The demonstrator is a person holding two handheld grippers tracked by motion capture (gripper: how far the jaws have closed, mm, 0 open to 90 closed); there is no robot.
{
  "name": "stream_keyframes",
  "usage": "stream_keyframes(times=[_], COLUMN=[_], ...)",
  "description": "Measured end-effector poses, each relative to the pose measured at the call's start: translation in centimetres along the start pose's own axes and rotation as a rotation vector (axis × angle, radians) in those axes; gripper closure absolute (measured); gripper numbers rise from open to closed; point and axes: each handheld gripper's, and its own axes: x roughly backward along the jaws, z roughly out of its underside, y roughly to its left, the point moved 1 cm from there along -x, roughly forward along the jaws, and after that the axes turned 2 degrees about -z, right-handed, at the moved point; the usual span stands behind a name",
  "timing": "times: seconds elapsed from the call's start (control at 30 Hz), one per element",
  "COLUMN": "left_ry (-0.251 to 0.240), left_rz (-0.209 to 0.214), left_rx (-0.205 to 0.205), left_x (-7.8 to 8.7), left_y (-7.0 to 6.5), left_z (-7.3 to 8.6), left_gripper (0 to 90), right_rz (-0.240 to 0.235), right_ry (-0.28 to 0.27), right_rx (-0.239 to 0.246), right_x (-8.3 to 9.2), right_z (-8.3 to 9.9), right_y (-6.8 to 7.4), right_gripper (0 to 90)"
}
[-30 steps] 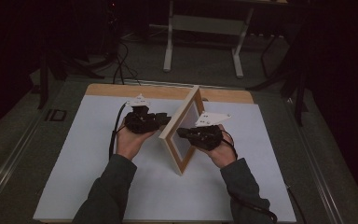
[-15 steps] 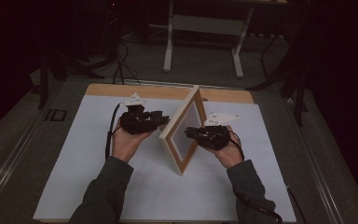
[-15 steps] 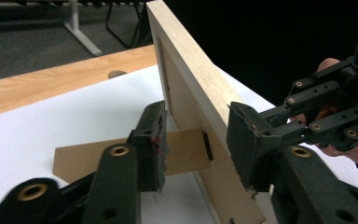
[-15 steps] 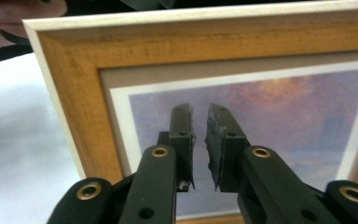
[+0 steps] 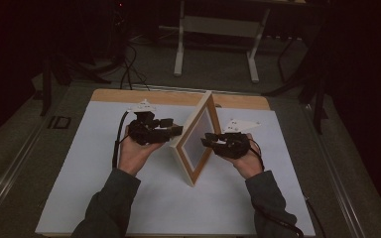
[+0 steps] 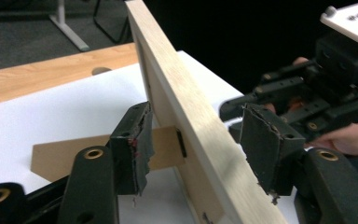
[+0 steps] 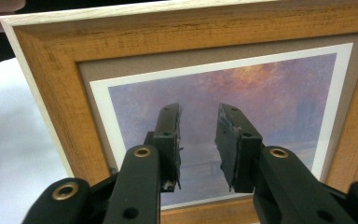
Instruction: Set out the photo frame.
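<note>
Two claws flank one picture frame (image 5: 197, 139), which stands upright on its lower edge in the middle of the white desk (image 5: 79, 188), its cardboard easel leg (image 6: 70, 154) splayed out behind. The left claw (image 5: 176, 131) straddles the frame's pale wooden edge, jaws just opening wide, pads clear of the wood. The right claw (image 5: 206, 141) faces the printed front, jaws parting too, nothing between them. I'd call this frame light and stiff, but the glazed face looks slick and breakable and that leg flimsy. Best grip, to my eye: pinch across the wooden side rail, never the glass.
</note>
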Motion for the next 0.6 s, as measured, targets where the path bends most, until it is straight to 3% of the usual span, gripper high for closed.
stream_keyframes(times=[0.23,0.33,0.6], left_ry=[0.012,0.024,0.033], left_rz=[-0.008,-0.037,-0.084], left_rx=[-0.036,-0.074,-0.094], left_x=[0.0,-0.1,-0.4], left_y=[-1.2,-1.9,-2.7], left_z=[0.1,0.3,0.8], left_gripper=[38.8,38.4,38.3], right_rz=[0.003,0.004,0.008], right_ry=[0.005,0.006,0.004], right_rx=[-0.005,-0.006,-0.010], right_x=[0.0,0.1,0.3], right_z=[0.1,0.1,0.2], right_y=[-0.1,-0.1,-0.3], right_gripper=[68.1,68.1,67.9])
